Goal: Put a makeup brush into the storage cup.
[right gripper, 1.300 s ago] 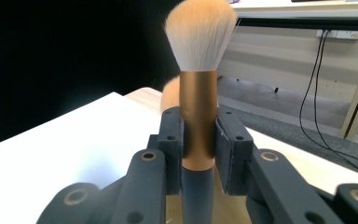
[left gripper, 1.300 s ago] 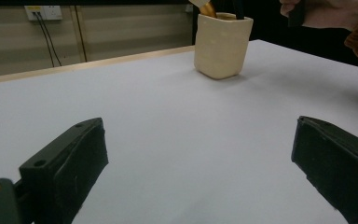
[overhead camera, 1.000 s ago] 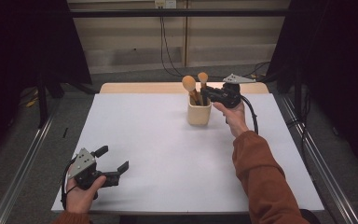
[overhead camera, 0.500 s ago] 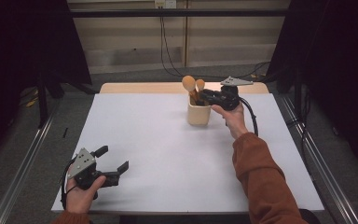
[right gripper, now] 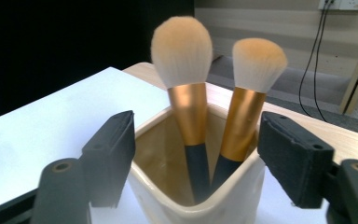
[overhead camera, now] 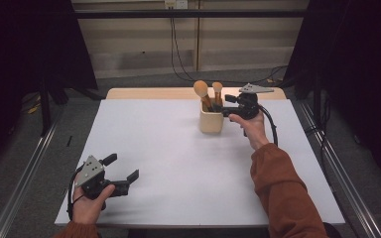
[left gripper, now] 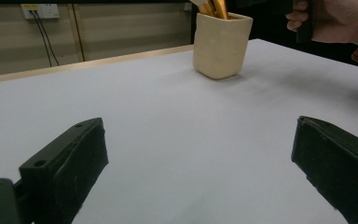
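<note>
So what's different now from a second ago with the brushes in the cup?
The right hand-held gripper has just been opening: its jaws now stand apart on either side of the cup, gripping nothing. The smaller brush, which stood higher a second ago, has sunk into the cup beside the bigger brush. The cup, the left hand-held gripper and the table stayed put.

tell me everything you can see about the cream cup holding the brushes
The cream cup is a squarish, rounded-cornered holder, glossy like ceramic, standing upright on the white table toward its far side. Two makeup brushes stand in it, bristles up, gold ferrules leaning on its inside. The right hand-held gripper has its open jaws either side of the rim.
</note>
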`<action>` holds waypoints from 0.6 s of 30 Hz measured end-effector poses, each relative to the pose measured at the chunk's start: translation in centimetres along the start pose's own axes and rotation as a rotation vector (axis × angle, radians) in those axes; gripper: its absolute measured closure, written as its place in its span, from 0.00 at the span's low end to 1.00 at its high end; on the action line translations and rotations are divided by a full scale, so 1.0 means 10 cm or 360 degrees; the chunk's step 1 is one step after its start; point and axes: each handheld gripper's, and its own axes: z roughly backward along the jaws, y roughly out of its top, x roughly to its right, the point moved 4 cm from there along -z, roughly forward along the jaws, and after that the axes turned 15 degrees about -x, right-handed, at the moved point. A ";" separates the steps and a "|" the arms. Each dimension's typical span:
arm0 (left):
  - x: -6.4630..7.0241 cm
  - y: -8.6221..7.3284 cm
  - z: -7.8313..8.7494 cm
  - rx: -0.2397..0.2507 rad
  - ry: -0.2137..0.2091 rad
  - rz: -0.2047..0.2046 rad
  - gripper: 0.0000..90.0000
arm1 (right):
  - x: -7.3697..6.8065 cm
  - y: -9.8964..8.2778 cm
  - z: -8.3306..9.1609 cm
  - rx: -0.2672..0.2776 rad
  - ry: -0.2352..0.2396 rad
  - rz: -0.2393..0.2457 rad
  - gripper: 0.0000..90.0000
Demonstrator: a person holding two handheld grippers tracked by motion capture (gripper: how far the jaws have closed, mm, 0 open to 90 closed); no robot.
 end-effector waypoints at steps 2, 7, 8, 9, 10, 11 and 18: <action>-0.01 0.00 0.00 0.0003 0.0005 0.0006 0.04 | -0.02 0.00 0.02 -0.0001 0.0003 0.0011 0.23; -0.02 0.00 0.00 0.0008 0.0009 0.0001 0.04 | -0.08 -0.02 0.06 0.0012 0.0022 0.0020 0.08; -0.01 0.00 0.01 0.0008 0.0007 -0.0002 0.04 | -0.09 -0.02 0.06 0.0012 0.0010 0.0027 0.06; -0.01 0.00 0.01 0.0008 0.0005 -0.0007 0.04 | -0.10 -0.03 0.06 0.0005 0.0000 0.0042 0.03; -0.01 -0.01 0.02 0.0006 0.0009 -0.0004 0.04 | -0.10 -0.04 0.07 0.0010 0.0004 0.0048 0.02; -0.01 -0.01 0.02 0.0010 0.0010 -0.0001 0.04 | -0.11 -0.04 0.08 0.0015 0.0008 0.0038 0.02; 0.01 -0.03 0.06 0.0013 0.0016 -0.0010 0.04 | -0.11 -0.08 0.17 0.0017 -0.0056 -0.0035 0.04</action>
